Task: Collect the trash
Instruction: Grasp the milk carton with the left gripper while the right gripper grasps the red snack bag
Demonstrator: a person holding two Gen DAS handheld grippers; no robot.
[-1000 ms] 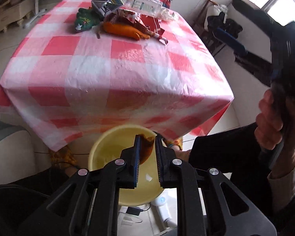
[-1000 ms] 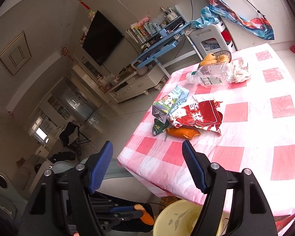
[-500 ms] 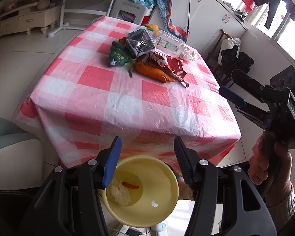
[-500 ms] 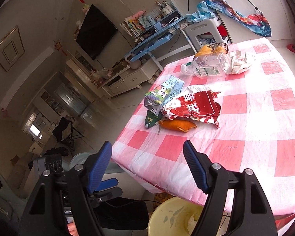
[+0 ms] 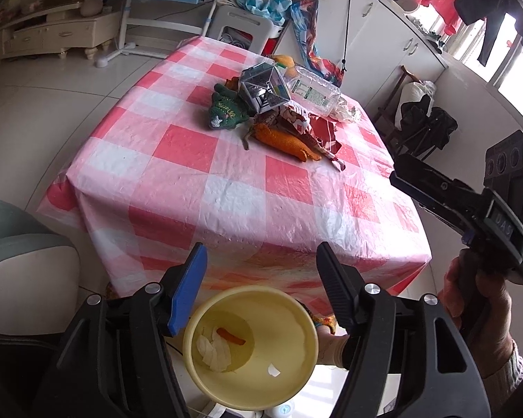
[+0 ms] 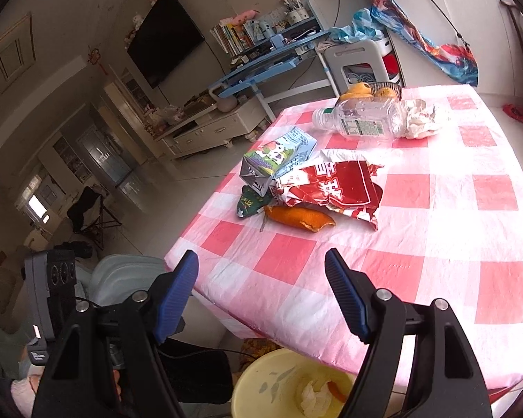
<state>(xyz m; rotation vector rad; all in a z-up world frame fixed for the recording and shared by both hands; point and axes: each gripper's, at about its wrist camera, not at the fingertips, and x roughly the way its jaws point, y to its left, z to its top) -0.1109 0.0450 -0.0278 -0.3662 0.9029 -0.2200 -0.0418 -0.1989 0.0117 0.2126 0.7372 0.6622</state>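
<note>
A yellow bin (image 5: 251, 345) stands on the floor below the table's near edge; white tissue and a small orange peel (image 5: 230, 336) lie inside it. It also shows in the right wrist view (image 6: 289, 383). My left gripper (image 5: 261, 275) is open and empty above the bin. My right gripper (image 6: 261, 278) is open and empty off the table's corner. On the red-checked table (image 6: 436, 244) lie an orange peel (image 6: 298, 218), a red wrapper (image 6: 334, 188), a milk carton (image 6: 275, 160), a green wrapper (image 6: 249, 203), a clear bottle (image 6: 362, 118) and crumpled paper (image 6: 420, 118).
A fruit bowl (image 6: 376, 91) sits at the table's far edge. A grey-white seat (image 5: 21, 264) is left of the bin. A blue desk (image 6: 272, 59), a TV cabinet (image 6: 209, 129) and a white stool (image 6: 359, 62) stand beyond the table.
My left gripper was shut on an orange peel over the bin; it has opened and the peel now lies in the bin. Both grippers have shifted so the table shows more fully.
</note>
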